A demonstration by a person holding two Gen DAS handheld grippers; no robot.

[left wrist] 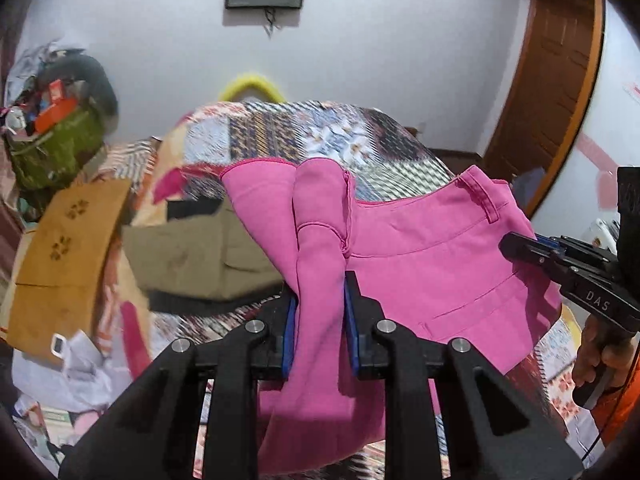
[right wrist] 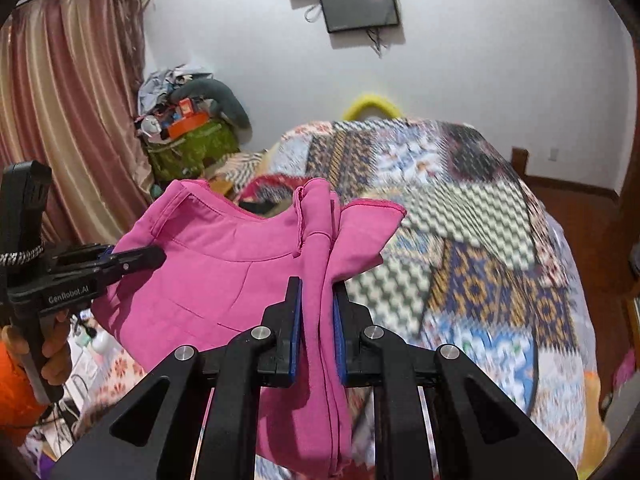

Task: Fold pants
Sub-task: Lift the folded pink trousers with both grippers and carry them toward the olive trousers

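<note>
"GenRobot.AI" is showing on the left gripper (right wrist: pixel 154 257), "DAS" on the right gripper (left wrist: pixel 510 245); both are clamping the pink pants (left wrist: pixel 432 264) above the bed (right wrist: pixel 480 264), lower legs cut off.

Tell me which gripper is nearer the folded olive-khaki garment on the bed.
Left. The left gripper sits just beside the folded olive-khaki garment; the right gripper clamps the pink pants farther right.

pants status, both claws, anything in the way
Left claw shut on pants, bunched fold. Right claw shut on the other end. Pants held up over the bed. Khaki garment lying on the bed beneath.
</note>
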